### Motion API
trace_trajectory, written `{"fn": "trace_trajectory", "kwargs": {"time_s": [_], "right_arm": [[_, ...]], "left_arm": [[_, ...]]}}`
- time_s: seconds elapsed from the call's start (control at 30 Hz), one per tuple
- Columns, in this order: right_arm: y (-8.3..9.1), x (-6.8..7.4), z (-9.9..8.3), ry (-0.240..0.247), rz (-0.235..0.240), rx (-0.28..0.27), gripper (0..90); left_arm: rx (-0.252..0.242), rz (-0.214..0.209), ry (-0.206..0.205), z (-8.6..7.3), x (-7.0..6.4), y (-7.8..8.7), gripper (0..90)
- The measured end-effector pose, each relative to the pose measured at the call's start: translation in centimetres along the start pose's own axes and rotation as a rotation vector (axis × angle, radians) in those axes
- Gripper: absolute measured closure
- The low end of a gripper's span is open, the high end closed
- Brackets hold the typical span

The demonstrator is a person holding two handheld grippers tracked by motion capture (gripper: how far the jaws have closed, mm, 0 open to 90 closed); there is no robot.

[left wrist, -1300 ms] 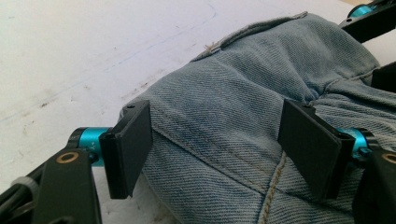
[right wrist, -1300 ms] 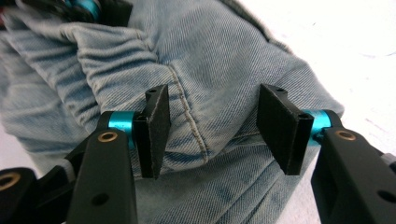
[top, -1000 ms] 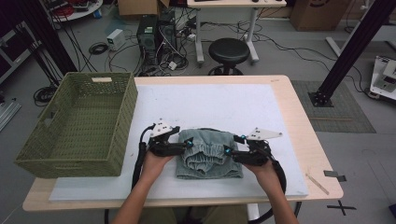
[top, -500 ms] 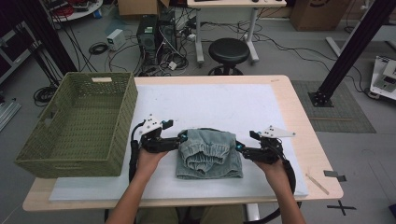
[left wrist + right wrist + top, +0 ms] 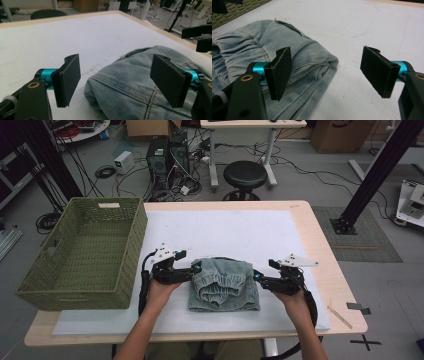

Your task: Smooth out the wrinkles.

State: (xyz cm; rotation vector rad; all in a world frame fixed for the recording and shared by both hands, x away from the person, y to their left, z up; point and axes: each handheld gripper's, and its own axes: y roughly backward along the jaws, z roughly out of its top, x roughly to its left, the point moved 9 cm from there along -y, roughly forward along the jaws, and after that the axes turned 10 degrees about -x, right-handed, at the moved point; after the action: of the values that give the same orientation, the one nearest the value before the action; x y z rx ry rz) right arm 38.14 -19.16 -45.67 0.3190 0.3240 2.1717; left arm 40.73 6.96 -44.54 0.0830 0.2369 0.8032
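Note:
A folded pair of light blue denim shorts (image 5: 224,284) lies on the white mat (image 5: 225,232) near the table's front edge, elastic waistband facing the person. My left gripper (image 5: 196,269) is at the bundle's left edge, jaws open, with denim (image 5: 130,85) between and below them. My right gripper (image 5: 256,277) is at the bundle's right edge, also open; the folded corner of the denim (image 5: 312,65) lies by its left jaw and bare mat is under the right one. Neither gripper holds the cloth.
An empty green woven basket (image 5: 85,252) stands at the table's left side, overhanging the edge. A thin wooden stick (image 5: 340,316) lies on the bare tabletop at the front right. A black stool (image 5: 245,175) and cables sit beyond the table.
Both grippers have let go of the shorts and drawn apart to its left and right edges. The folded shorts now lie free on the mat.

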Motion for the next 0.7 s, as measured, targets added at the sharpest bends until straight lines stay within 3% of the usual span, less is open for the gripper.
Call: {"fn": "trace_trajectory", "kwargs": {"time_s": [0.1, 0.2, 0.33, 0.43, 0.47, 0.6, 0.7], "right_arm": [[-0.8, 0.6, -0.6, -0.010, 0.012, 0.037, 26.0], [-1.9, 1.0, -1.9, 0.012, 0.005, 0.113, 26.4], [-2.5, 0.9, -3.5, 0.007, -0.004, 0.193, 39.2], [-2.8, 1.1, -5.0, 0.003, 0.006, 0.263, 51.2], [-2.9, 1.1, -5.0, 0.010, 0.000, 0.249, 52.8], [-3.3, 1.5, -4.8, -0.009, 0.027, 0.246, 80.1], [-4.0, 2.1, -4.5, 0.009, 0.030, 0.256, 82.9]], "left_arm": [[0.078, 0.015, 0.016, -1.3, 0.1, -1.0, 24.4], [0.170, 0.025, 0.041, -2.9, 0.0, -1.9, 24.4], [0.205, 0.028, 0.045, -3.5, 0.0, -2.0, 27.8], [0.234, 0.025, 0.030, -4.0, -0.2, -2.1, 39.2], [0.234, 0.024, 0.032, -4.1, -0.3, -2.1, 41.7], [0.221, 0.030, 0.034, -4.1, -0.4, -2.1, 46.0], [0.206, 0.037, 0.035, -4.0, 0.0, -2.0, 47.1]]}}
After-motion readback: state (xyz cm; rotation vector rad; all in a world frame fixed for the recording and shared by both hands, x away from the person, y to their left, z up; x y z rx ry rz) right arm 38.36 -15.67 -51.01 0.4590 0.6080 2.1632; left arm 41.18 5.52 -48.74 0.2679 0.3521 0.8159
